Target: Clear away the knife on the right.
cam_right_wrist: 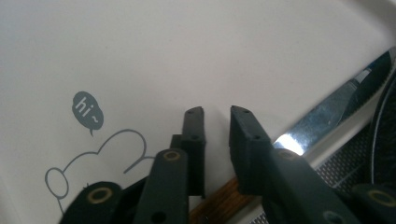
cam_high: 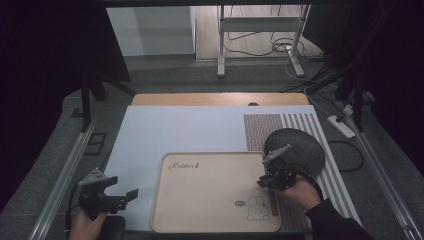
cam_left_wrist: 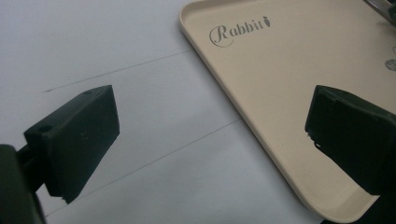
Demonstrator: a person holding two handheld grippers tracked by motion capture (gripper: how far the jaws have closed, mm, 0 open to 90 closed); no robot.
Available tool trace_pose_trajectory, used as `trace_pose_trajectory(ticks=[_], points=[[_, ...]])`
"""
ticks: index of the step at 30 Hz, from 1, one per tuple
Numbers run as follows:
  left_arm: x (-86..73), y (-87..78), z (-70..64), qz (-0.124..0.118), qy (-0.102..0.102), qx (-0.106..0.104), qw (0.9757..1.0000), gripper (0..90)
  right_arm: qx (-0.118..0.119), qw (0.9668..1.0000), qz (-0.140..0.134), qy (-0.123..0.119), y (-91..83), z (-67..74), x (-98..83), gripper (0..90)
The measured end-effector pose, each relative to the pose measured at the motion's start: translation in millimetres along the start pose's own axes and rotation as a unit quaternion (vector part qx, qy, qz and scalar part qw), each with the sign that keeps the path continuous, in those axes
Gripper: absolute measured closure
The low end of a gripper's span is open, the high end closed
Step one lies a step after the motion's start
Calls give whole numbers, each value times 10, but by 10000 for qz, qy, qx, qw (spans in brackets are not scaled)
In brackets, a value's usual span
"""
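The right gripper (cam_right_wrist: 217, 112), jaws slightly parted and gripping nothing, hovers over the knife (cam_right_wrist: 327, 109) lying on the cream tray's (cam_high: 210, 200) right rim; seemingly just released; next, withdraw clear; left gripper (cam_high: 122, 192) idles wide open, empty.

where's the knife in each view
high view: knife lies on the tray's right rim, under the right gripper.
left gripper view: not in it.
right gripper view: wooden handle at bottom centre, blade running up right.
shared landmark: the tray's rabbit drawing.
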State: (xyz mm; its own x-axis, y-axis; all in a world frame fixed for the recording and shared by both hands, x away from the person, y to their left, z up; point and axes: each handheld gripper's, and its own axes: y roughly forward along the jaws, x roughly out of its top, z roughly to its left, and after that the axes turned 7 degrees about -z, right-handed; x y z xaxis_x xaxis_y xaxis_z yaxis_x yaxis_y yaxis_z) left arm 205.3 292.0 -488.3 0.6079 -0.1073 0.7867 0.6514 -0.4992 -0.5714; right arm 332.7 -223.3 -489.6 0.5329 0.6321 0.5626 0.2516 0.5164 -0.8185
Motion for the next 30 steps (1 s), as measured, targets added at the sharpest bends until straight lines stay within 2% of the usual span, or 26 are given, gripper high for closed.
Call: trace_pose_trajectory(ticks=[5, 13, 20, 30], points=[[0, 1, 1, 1, 0, 2, 10000, 31, -38, 9999, -84, -44, -4, 18, 17, 655], [0, 1, 1, 1, -12, 4, 10000, 31, -84, 9996, -256, 51, -45, 24, 39, 469], [0, 1, 3, -1, -22, 3, 10000, 31, -323, 9989, -334, -39, -93, 78, 23, 259], [0, 1, 5, -3, -29, -2, 10000, 31, -485, 9974, -539, -15, -196, 75, -51, 105]])
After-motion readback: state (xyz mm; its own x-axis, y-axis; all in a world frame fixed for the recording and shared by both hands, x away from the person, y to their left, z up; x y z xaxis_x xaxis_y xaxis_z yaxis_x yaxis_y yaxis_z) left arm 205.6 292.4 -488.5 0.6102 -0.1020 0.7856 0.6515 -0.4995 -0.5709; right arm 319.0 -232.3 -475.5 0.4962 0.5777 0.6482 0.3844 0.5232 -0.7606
